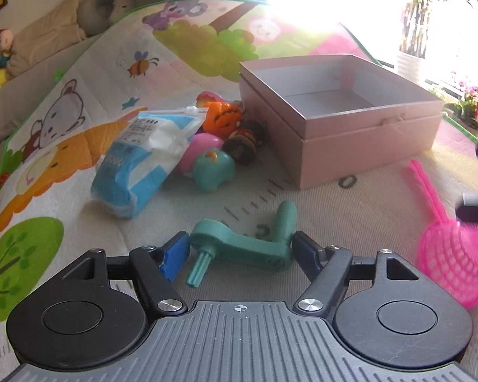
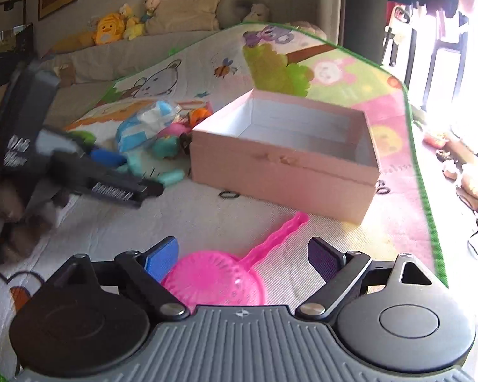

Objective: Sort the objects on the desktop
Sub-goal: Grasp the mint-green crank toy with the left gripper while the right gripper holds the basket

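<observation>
Both jaws straddle toys — left gripper the teal crank, right gripper the pink strainer.

Cartoon play mat, pink box, teal crank, pink scoop, toy pile, blue pack

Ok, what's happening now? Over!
Left hand-held gripper clamps teal crank. Right hand-held gripper open around pink strainer. Box empty, path clear.
</observation>
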Tool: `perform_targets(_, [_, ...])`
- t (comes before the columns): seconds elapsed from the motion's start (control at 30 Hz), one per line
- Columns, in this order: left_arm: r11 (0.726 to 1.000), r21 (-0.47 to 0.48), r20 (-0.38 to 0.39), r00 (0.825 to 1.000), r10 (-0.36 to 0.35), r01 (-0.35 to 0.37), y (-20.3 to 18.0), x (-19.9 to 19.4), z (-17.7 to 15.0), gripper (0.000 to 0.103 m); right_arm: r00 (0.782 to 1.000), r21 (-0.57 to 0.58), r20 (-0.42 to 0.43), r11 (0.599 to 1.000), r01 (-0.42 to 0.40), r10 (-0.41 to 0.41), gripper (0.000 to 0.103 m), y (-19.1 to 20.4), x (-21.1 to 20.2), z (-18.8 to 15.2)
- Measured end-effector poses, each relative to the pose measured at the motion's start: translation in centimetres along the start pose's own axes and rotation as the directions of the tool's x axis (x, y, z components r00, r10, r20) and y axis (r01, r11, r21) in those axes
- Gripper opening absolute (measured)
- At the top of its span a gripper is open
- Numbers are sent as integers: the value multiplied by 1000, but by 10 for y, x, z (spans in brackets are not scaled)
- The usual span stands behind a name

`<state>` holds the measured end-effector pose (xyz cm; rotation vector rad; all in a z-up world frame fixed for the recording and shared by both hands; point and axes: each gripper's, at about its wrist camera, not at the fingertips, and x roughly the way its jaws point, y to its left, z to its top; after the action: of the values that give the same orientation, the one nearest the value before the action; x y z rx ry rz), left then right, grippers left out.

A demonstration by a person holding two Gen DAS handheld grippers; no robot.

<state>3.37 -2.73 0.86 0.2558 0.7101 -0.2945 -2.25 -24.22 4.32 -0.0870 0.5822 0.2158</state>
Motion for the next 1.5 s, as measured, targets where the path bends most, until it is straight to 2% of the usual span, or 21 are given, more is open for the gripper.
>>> perform_targets(0.1, [999,6,-13,999,-45,45,1,-20,-16,77,997,71,46,995,66,-70,98,-30,7,30])
perform_targets(0.17, [998,-12,-10,998,-65,65,2,-28,-22,89,988,105,47,985,138,-144,97,-49,22,50])
perform_targets(0.23, [998,-22,24,998,-53,53,2,-33,-26,96,969,129,-5,961,244,-245,88,-67,50,72])
perform_targets(0.3, [999,-33,39,998,-40,42,3,-31,-29,96,953,142,-75,943,303,-295,69,-84,82,85])
perform_targets(0.33, [998,-45,34,998,-48,49,4,-28,-30,96,950,143,-111,941,306,-292,66,-90,97,89])
perform_targets(0.4, [996,-60,19,998,-68,69,6,-25,-33,97,948,136,-181,948,289,-263,50,-97,127,91])
perform_targets(0.47, [993,-80,36,995,-89,92,10,-28,-35,100,954,78,-192,965,249,-230,45,-86,141,87])
perform_targets(0.53, [989,-102,40,994,-100,103,13,-28,-36,100,943,-80,-145,953,292,-300,45,-63,148,81])
perform_targets(0.6, [986,-120,35,993,-111,114,15,-27,-37,100,946,-185,-104,940,286,-308,45,-45,152,74])
perform_targets(0.73, [986,-116,39,993,-115,118,14,-27,-36,101,973,-184,-98,965,188,-209,43,-34,146,72])
perform_targets(0.83, [990,-102,36,995,-96,99,12,-27,-36,101,977,-188,-46,963,195,-207,43,-29,128,72])
perform_targets(0.87, [991,-98,37,996,-86,90,10,-27,-35,101,978,-167,-17,965,202,-207,46,-30,113,74])
perform_targets(0.93, [994,-77,38,996,-77,80,6,-28,-35,101,985,-116,32,978,172,-170,60,-35,75,72])
perform_targets(1.0, [996,-51,27,997,-65,67,1,-25,-31,101,993,-76,61,992,101,-97,83,-37,38,67])
perform_targets(1.1, [999,-16,19,999,-41,42,-7,-19,-25,101,999,-80,51,997,-2,6,93,-30,1,50])
perform_targets(1.17, [1000,7,27,1000,-15,14,-12,-18,-22,101,998,-87,10,995,-57,58,99,-21,-15,31])
perform_targets(1.23, [1000,13,30,1000,5,-6,-15,-16,-19,100,993,-84,-42,990,-110,107,100,-7,-24,12])
perform_targets(1.3, [1000,14,26,1000,7,-7,-16,-16,-18,92,989,-111,-86,985,-129,119,100,14,-26,-9])
perform_targets(1.4, [1000,21,27,1000,5,-6,-18,-21,-19,78,993,-185,-100,980,-81,63,100,41,-17,-33])
perform_targets(1.5, [999,32,22,1000,21,-22,-19,-30,-23,76,994,-156,-102,987,-45,30,99,49,-2,-36])
